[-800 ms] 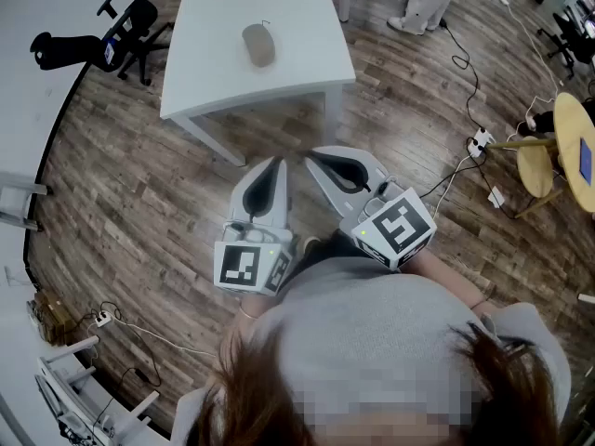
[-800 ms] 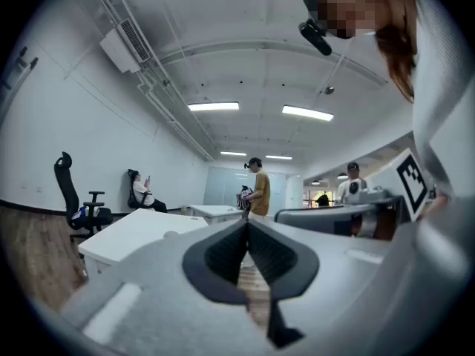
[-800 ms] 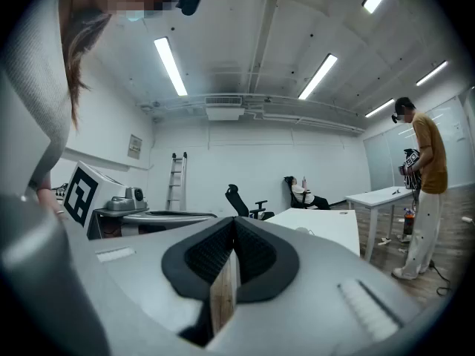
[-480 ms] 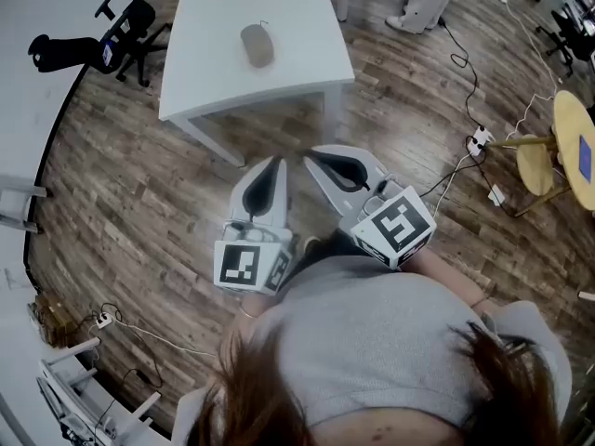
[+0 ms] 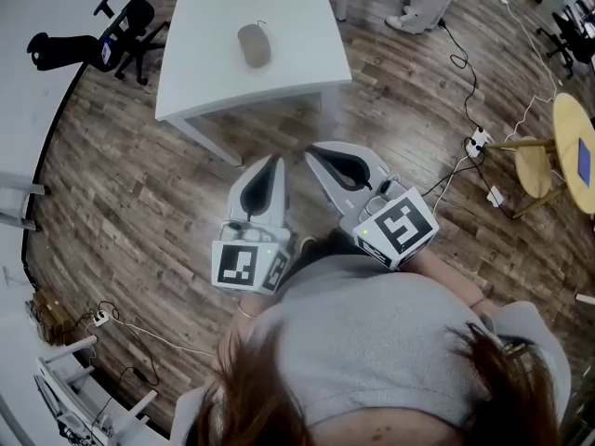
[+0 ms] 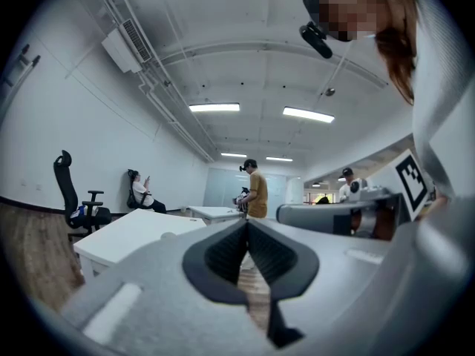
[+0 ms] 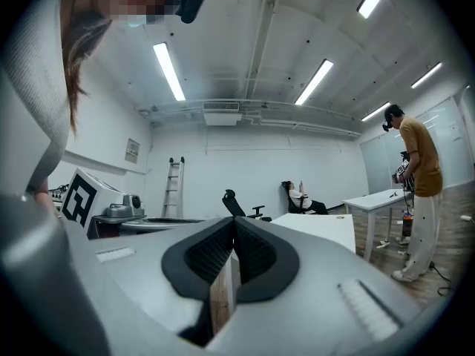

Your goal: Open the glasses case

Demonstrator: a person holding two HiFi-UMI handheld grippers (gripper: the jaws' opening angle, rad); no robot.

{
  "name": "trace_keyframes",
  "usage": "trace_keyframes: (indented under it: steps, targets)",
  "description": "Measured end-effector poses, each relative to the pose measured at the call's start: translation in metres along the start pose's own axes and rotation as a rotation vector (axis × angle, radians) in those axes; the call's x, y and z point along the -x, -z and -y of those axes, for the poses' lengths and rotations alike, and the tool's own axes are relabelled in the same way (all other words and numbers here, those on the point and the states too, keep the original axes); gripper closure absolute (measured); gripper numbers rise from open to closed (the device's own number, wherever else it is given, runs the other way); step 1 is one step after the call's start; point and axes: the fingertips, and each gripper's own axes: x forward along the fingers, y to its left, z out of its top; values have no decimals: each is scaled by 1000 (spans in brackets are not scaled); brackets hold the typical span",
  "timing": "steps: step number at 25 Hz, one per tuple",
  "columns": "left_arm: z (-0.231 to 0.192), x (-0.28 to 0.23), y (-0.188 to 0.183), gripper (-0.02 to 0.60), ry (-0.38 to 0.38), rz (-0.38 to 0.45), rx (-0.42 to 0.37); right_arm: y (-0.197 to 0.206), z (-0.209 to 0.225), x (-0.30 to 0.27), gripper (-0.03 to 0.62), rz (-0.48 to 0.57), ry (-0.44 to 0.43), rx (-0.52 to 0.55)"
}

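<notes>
A grey oval glasses case (image 5: 254, 45) lies closed on the white table (image 5: 288, 26) ahead of me in the head view. My left gripper (image 5: 273, 162) is held level over the wooden floor, well short of the table, jaws shut and empty. Beside it my right gripper (image 5: 310, 156) is also level, shut and empty. In the left gripper view the jaw tips (image 6: 247, 225) meet, with the table (image 6: 133, 232) beyond and the case a small bump (image 6: 168, 236) on it. In the right gripper view the gripper tips (image 7: 234, 221) are closed too, with the table (image 7: 319, 228) behind.
A black office chair (image 5: 121, 35) stands left of the table. Cables and a power strip (image 5: 479, 140) lie on the floor at right, near a round wooden stool (image 5: 539, 161). A person (image 7: 415, 191) stands to the right, another sits against the far wall (image 7: 300, 199).
The table and case have slid slightly up and left in the head view; both grippers stay in the same pose, shut.
</notes>
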Motion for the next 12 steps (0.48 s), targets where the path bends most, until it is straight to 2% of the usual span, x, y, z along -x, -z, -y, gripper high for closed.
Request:
trace_keyframes:
  steps: [9, 12]
  targets:
    - [22, -4, 5, 578, -57, 24, 0, -2, 22, 27, 591, 28, -18, 5]
    - [24, -6, 12, 578, -71, 18, 4, -2, 26, 28, 591, 42, -27, 49]
